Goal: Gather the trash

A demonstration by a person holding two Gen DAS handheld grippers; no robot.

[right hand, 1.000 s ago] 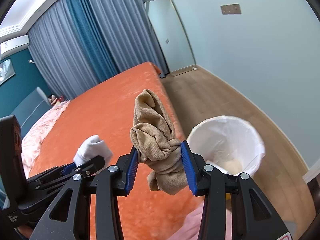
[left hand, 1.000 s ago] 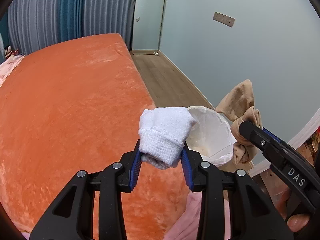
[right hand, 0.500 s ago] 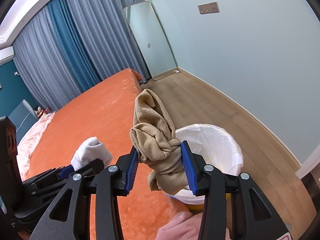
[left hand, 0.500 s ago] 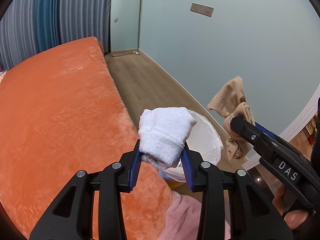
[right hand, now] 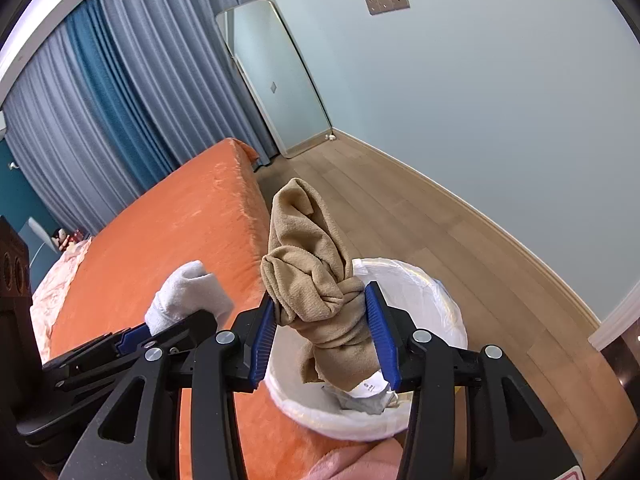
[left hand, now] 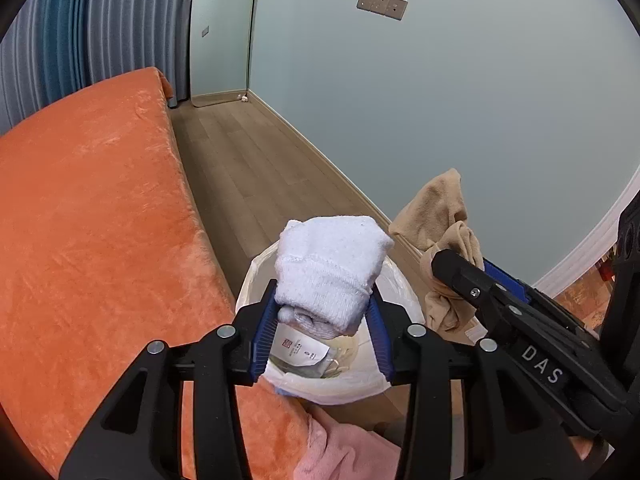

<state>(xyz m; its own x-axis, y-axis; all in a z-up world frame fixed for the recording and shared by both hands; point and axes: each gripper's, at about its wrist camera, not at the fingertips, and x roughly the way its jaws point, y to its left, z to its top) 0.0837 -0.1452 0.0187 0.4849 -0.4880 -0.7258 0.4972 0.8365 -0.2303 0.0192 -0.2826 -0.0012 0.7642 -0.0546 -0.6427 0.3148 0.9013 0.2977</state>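
My left gripper (left hand: 322, 304) has a rolled white sock (left hand: 328, 264) between its blue pads, right above the white-lined trash bin (left hand: 256, 280). Its jaws are opening, though both pads still touch the sock. My right gripper (right hand: 320, 304) grips a knotted tan cloth (right hand: 308, 256) over the same bin (right hand: 424, 292). Its jaws are opening too, with the cloth still pressed between them. In the left wrist view the tan cloth (left hand: 436, 208) hangs to the right of the sock. The right wrist view shows the sock (right hand: 188, 292) at lower left.
An orange-covered bed (left hand: 88, 200) lies to the left, its edge against the bin. Wooden floor (left hand: 248, 152) runs along the pale wall to a leaning mirror (right hand: 276, 76). Paper and plastic trash (left hand: 300, 348) lies inside the bin. Pink fabric (left hand: 348, 448) is at the bottom.
Both grippers moved off the bed and now hang over the bin, whose inside has come into view. Each pair of jaws stands slightly wider around its load.
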